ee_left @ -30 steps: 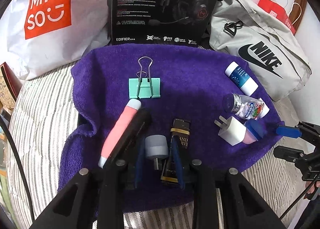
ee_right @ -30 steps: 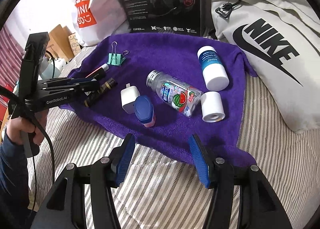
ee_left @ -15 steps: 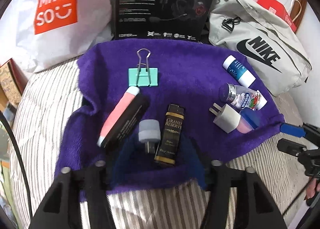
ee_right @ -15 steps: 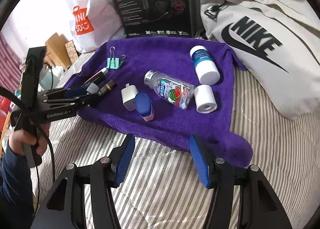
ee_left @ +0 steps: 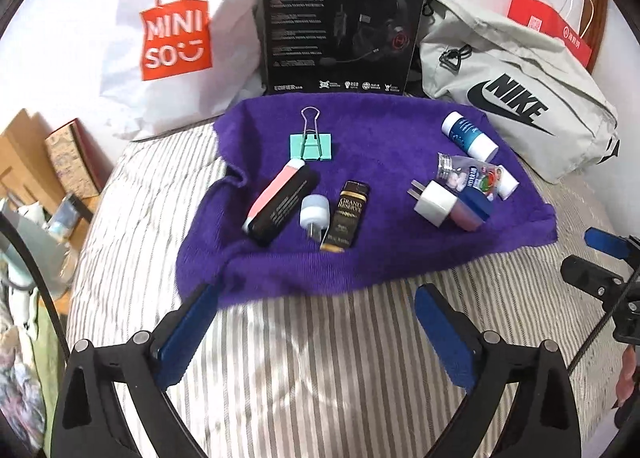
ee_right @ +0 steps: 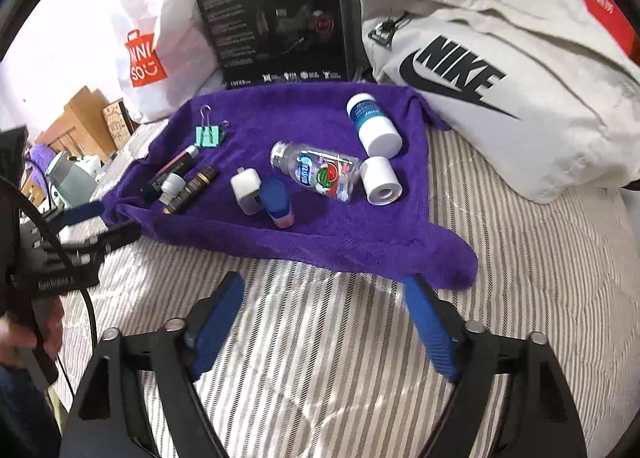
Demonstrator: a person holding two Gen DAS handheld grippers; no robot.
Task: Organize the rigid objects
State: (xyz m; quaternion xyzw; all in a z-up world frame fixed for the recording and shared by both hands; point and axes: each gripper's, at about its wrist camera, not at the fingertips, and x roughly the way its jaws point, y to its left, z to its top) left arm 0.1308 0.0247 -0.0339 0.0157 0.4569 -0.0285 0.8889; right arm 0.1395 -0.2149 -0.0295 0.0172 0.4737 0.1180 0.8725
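A: Left tool [ee_left: 316, 308] spread wide, gripping nothing, above the striped bed [ee_left: 320, 370] just short of the purple towel [ee_left: 360, 126]. Landmark: towel.

B: Nearest item?

A: Grand Reserve tube [ee_left: 346, 216], towel's near-left part, dead ahead of the left tool, long axis pointing away from it. Left hand nearer, I judge.

B: Right tool [ee_right: 324, 324]?

A: Also spread, empty; watermelon bottle [ee_right: 320, 172] lies ahead, mid-towel.

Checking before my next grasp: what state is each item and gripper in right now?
left gripper: open, empty.
right gripper: open, empty.
clear bottle: lying down, capped.
white bottle: lying down.
binder clip: flat, handles folded out.
white plug: on its side, against blue-capped container.
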